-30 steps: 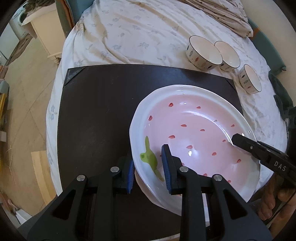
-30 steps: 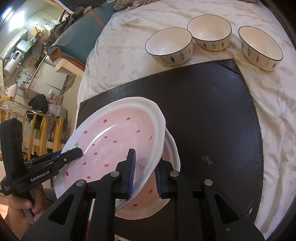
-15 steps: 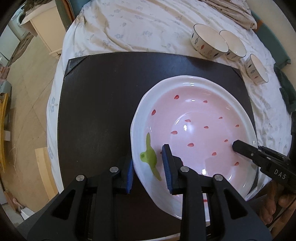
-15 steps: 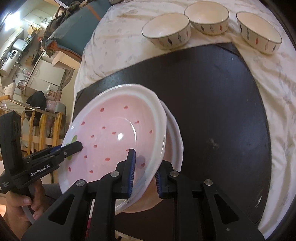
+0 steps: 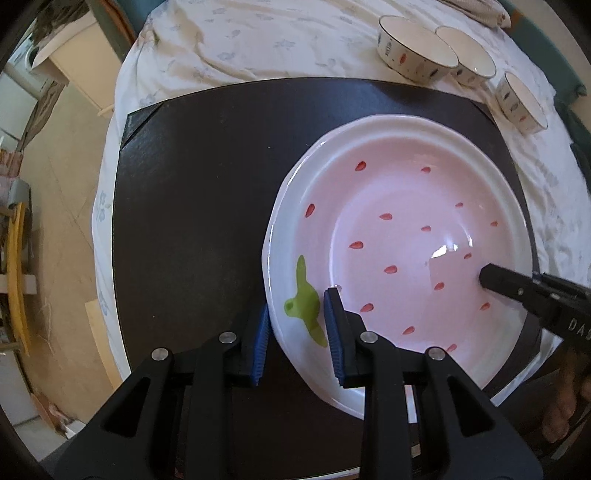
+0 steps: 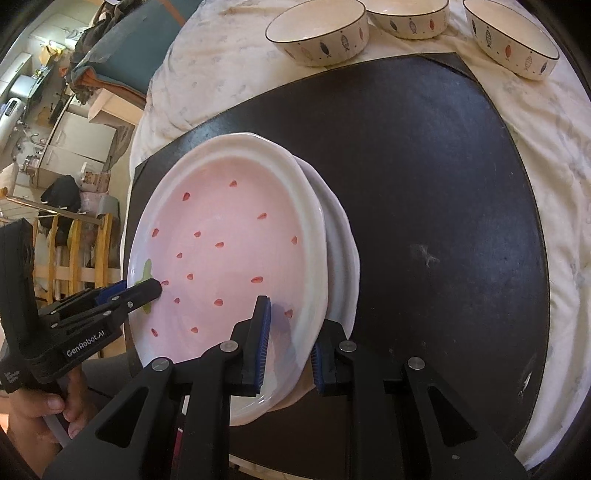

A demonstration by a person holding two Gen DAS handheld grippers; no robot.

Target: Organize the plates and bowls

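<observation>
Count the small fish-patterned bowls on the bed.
3, in a row on the floral bedsheet past the dark mat's far edge: left, middle, right.

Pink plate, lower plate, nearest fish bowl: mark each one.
pink plate (image 6: pixel 229 236), right wrist view, pink centre.
lower plate (image 6: pixel 343 251), right wrist view, exposed white rim.
nearest fish bowl (image 6: pixel 317 40), right wrist view, outer wall.

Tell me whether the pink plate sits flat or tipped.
Tipped. In the right wrist view the pink plate rides up over the plate beneath, its rim clamped by both grippers.
</observation>
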